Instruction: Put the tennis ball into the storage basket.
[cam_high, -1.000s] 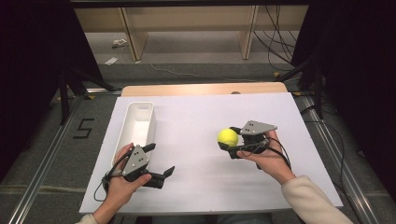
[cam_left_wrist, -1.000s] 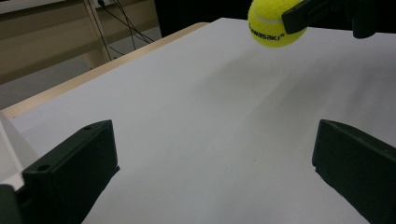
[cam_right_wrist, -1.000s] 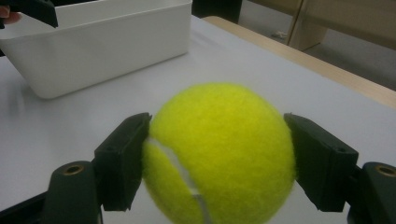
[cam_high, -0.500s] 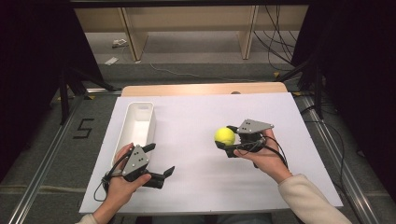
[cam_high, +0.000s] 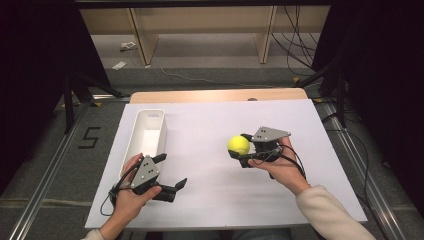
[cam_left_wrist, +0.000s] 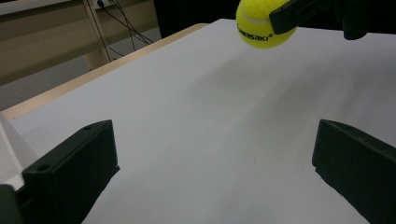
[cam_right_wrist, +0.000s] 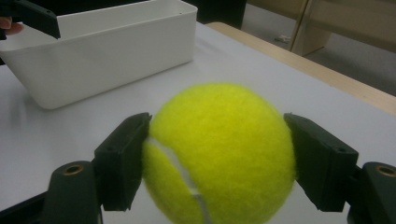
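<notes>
White covering spreads across the table (cam_high: 210, 200), and above it a yellow tennis ball (cam_high: 238, 145) sits clamped between the jaws of the right tool (cam_high: 240, 148), one black pad pressed to each side of it, clear of the surface. Beyond the ball from that tool, well apart, stands a long white bin (cam_high: 148, 134). The left tool (cam_high: 172, 172) rests low just beside the bin's near end, jaws spread wide with nothing between them, the ball far ahead of it.
</notes>
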